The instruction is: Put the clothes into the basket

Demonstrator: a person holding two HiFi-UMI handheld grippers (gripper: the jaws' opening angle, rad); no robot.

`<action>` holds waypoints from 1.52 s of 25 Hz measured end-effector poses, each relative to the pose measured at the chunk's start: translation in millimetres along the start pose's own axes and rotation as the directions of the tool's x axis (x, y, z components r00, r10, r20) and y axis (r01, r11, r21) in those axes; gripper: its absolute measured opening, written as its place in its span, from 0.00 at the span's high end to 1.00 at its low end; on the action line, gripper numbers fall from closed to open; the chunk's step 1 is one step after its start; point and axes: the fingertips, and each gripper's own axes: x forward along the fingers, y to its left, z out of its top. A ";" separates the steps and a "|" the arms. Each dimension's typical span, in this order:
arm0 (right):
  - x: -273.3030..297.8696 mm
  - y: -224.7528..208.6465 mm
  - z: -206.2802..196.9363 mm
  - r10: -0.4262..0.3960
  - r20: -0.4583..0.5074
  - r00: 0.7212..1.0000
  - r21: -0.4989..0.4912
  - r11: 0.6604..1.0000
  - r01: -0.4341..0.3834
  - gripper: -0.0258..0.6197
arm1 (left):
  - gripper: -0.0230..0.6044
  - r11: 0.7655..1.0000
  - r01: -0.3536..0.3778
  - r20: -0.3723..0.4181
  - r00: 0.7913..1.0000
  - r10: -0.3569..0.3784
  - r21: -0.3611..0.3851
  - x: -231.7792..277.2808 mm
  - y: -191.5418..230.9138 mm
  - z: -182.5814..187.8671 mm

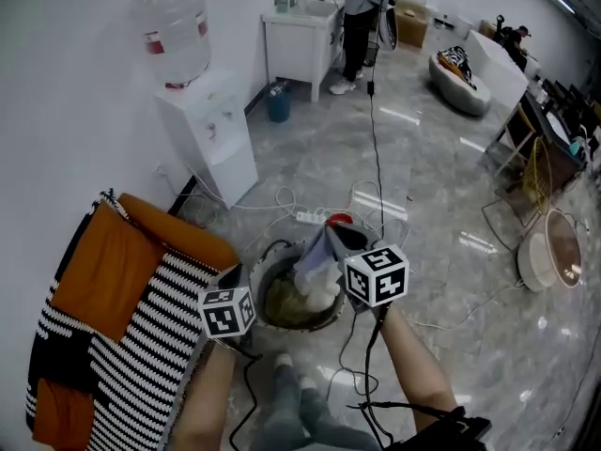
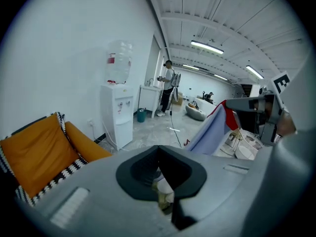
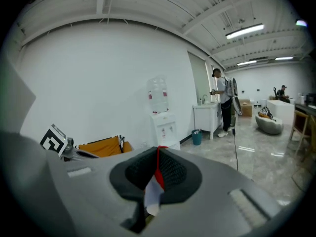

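Glossy marble floor (image 1: 441,158) bears basket (image 1: 264,269), cables (image 1: 374,139), water dispenser (image 1: 211,130)

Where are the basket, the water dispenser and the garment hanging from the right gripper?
basket (image 1: 264,272), head view, left rim.
water dispenser (image 1: 221,148), head view, white front.
garment (image 1: 315,263), head view, middle of the hanging cloth.

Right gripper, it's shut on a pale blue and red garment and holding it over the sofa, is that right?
Not the sofa. The head view shows the right gripper shut on the pale blue and red garment over the basket; the sofa is off to the left.
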 end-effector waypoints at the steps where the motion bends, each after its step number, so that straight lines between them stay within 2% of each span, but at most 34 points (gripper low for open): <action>1: 5.8 -1.6 -11.1 -0.002 -0.017 1.000 0.016 1.000 0.002 0.94 | 0.95 1.000 -0.001 -0.011 1.000 0.001 0.000 4.5 1.7 -6.4; 10: 48.2 -5.7 -111.1 -0.020 -0.179 0.984 0.167 0.985 0.050 0.94 | 0.95 0.999 -0.014 -0.106 0.994 0.010 -0.037 33.3 25.8 -66.1; 15: 71.4 -1.9 -148.1 -0.009 -0.241 0.970 0.202 0.978 0.059 0.94 | 0.95 0.997 -0.021 -0.149 0.989 0.010 -0.068 50.1 45.0 -89.2; 19: 89.9 2.1 -165.1 0.000 -0.271 0.963 0.214 0.975 0.061 0.94 | 0.95 0.997 -0.019 -0.176 0.984 0.005 -0.076 63.1 57.5 -102.0; 22: 99.1 0.0 -180.5 -0.020 -0.326 0.945 0.201 0.975 0.090 0.94 | 0.95 0.996 -0.023 -0.191 0.982 0.006 -0.084 69.3 65.2 -108.7; 25: 102.7 -4.6 -198.3 -0.025 -0.390 0.920 0.223 0.967 0.121 0.78 | 0.95 0.996 -0.023 -0.203 0.979 0.004 -0.091 74.3 69.2 -112.7; 27: 101.7 -7.1 -207.9 -0.024 -0.412 0.911 0.248 0.959 0.138 0.78 | 0.95 0.995 -0.022 -0.209 0.978 0.002 -0.095 76.7 70.5 -115.0; 38: 93.5 -11.6 -197.9 -0.061 -0.373 0.926 0.265 0.949 0.170 0.78 | 0.95 0.994 -0.013 -0.210 0.978 -0.009 -0.104 73.5 68.1 -118.0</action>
